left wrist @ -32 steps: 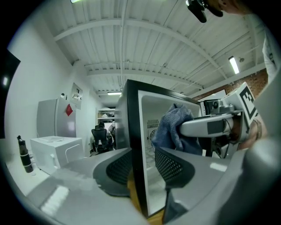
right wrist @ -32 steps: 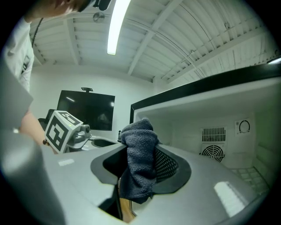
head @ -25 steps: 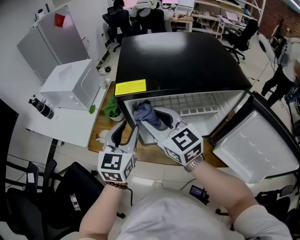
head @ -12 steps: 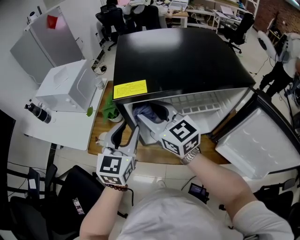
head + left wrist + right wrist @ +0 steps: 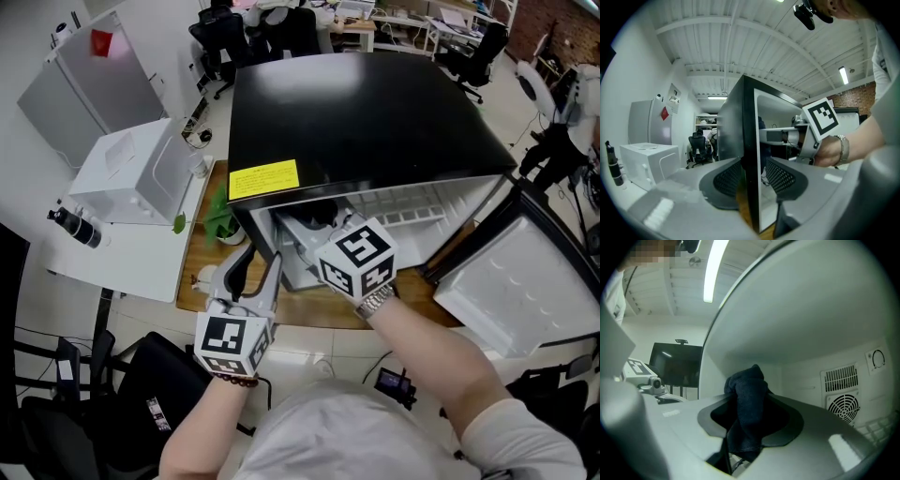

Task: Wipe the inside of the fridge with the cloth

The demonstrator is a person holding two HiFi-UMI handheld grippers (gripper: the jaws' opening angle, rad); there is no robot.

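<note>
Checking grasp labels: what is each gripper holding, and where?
Right gripper pinches the dark blue cloth at its bunched middle, jaws just closing further. Left gripper appears clamped on the fridge side wall at its front edge.

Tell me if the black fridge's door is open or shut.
Open. The white-lined door hangs swung out at right, and the black fridge's white interior is exposed.

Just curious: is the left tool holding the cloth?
No, only the black fridge wall stands between the left gripper's jaws.
</note>
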